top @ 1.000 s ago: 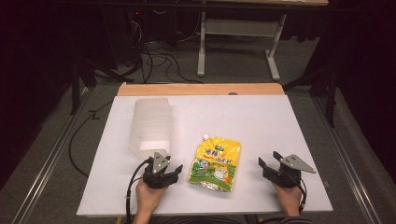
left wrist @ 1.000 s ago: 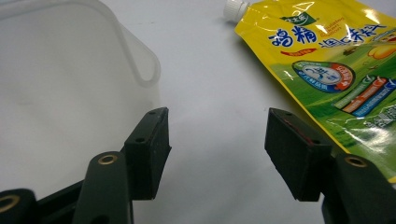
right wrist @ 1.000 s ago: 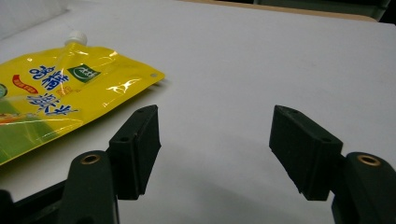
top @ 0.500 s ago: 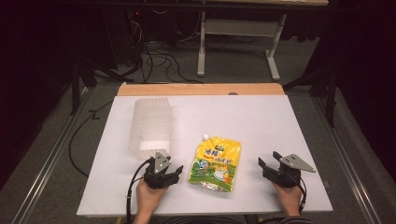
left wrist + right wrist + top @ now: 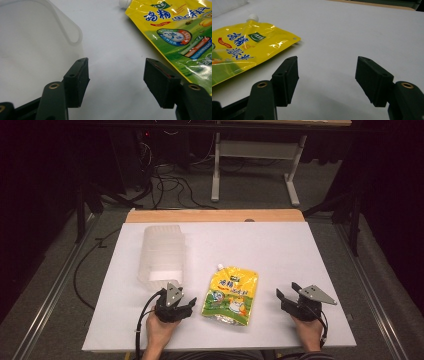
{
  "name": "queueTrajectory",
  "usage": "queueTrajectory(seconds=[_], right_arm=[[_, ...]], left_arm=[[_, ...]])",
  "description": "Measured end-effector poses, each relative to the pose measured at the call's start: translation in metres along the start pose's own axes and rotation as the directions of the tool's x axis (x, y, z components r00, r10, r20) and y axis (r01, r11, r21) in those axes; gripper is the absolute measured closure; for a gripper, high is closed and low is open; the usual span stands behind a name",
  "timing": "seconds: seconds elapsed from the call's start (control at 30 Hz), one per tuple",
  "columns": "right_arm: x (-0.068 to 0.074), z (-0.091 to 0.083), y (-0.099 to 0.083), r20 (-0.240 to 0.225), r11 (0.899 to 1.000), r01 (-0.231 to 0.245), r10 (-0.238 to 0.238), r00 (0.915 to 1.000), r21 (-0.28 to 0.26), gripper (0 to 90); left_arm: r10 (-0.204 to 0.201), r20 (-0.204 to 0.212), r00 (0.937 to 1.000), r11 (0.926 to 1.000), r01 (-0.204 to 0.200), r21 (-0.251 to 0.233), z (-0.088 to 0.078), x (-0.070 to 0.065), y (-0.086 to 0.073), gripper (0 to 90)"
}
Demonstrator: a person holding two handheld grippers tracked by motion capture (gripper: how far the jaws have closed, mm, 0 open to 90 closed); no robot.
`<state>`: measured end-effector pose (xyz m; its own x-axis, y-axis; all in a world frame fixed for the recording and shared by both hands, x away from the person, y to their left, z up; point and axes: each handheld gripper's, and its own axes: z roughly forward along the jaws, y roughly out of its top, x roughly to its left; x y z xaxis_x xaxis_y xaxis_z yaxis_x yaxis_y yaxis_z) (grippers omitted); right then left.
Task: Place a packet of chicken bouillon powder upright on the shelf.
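Left gripper (image 5: 186,306): just left of the yellow pouch's near end; jaws wide apart and have just been opening, bare tabletop between them.
Right gripper (image 5: 285,298): well right of the pouch; jaws spread, holding nothing.
Yellow pouch (image 5: 231,293): flat on the white table (image 5: 280,250), between both grippers, white cap pointing away.
Clear plastic container (image 5: 161,254): just left of the pouch and farther back.

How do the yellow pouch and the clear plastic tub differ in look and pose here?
The pouch is yellow, printed and opaque, while the tub is plain and see-through. The pouch lies flat with its white spout pointing away from the person; the tub is bulkier and lies on its side. Both rest on the white table, untouched by either gripper.
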<state>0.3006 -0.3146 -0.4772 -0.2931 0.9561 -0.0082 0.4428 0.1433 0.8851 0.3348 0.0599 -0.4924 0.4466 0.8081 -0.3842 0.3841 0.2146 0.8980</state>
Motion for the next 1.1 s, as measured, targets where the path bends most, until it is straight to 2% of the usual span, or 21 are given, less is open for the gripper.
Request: queueTrajectory(seconds=[0.3, 0.4, 0.43, 0.47, 0.53, 0.63, 0.77, 0.8, 0.9, 0.97, 1.0, 1.1], right_arm=[[0.000, 0.000, 0.000, 0.003, 1.000, 0.000, 0.000, 1.0000, -0.001, 34.9], [0.000, 0.000, 0.000, 0.000, 1.000, 0.004, -0.004, 1.0000, -0.001, 34.7], [0.000, 0.000, 0.000, 0.000, 1.000, 0.004, -0.004, 1.0000, -0.003, 34.7], [0.000, 0.000, 0.000, 0.000, 1.000, 0.004, -0.004, 1.0000, -0.004, 34.7], [0.000, 0.000, 0.000, 0.002, 1.000, 0.004, -0.004, 1.0000, -0.003, 34.7], [0.000, 0.000, 0.000, 0.003, 1.000, 0.004, -0.004, 1.0000, -0.002, 34.5], [0.000, 0.000, 0.000, 0.000, 1.000, 0.005, -0.005, 1.0000, -0.002, 34.4], [0.000, -0.001, 0.000, 0.001, 1.000, 0.005, -0.005, 1.0000, -0.003, 34.4], [0.000, -0.001, 0.000, 0.002, 1.000, 0.002, -0.002, 1.0000, -0.003, 34.2], [0.000, 0.000, 0.000, 0.002, 1.000, 0.004, -0.004, 1.0000, -0.003, 34.1], [0.001, 0.000, 0.000, 0.002, 1.000, 0.005, -0.005, 1.0000, -0.002, 34.1], [0.001, 0.000, 0.000, 0.003, 1.000, 0.006, -0.006, 1.0000, 0.006, 34.0]], left_arm=[[-0.023, 0.009, 0.9997, 0.9996, 0.022, 0.018, 0.000, 0.001, 0.002, 35.3], [-0.045, 0.008, 0.9989, 0.9990, 0.046, -0.004, 0.001, -0.001, 0.003, 35.1], [-0.048, 0.010, 0.9988, 0.9989, 0.048, -0.003, 0.000, -0.001, 0.004, 35.1], [-0.071, 0.017, 0.9974, 0.9975, 0.071, -0.005, 0.000, -0.003, 0.006, 35.1], [-0.080, 0.017, 0.9967, 0.9968, 0.080, 0.002, 0.000, -0.004, 0.008, 35.2], [-0.070, 0.018, 0.9974, 0.9976, 0.070, 0.003, 0.000, -0.008, 0.010, 35.8], [-0.100, 0.034, 0.9944, 0.9950, 0.100, 0.006, 0.001, -0.010, 0.012, 35.1], [-0.118, 0.031, 0.9925, 0.9930, 0.118, 0.006, 0.002, -0.011, 0.013, 34.9], [-0.130, 0.028, 0.9911, 0.9914, 0.130, 0.013, 0.004, -0.014, 0.014, 33.2], [-0.131, 0.040, 0.9905, 0.9911, 0.130, 0.027, 0.005, -0.018, 0.017, 33.1], [-0.149, 0.058, 0.9872, 0.9886, 0.147, 0.033, 0.007, -0.023, 0.020, 32.8], [-0.158, 0.063, 0.9854, 0.9869, 0.155, 0.043, 0.010, -0.027, 0.021, 30.9]])
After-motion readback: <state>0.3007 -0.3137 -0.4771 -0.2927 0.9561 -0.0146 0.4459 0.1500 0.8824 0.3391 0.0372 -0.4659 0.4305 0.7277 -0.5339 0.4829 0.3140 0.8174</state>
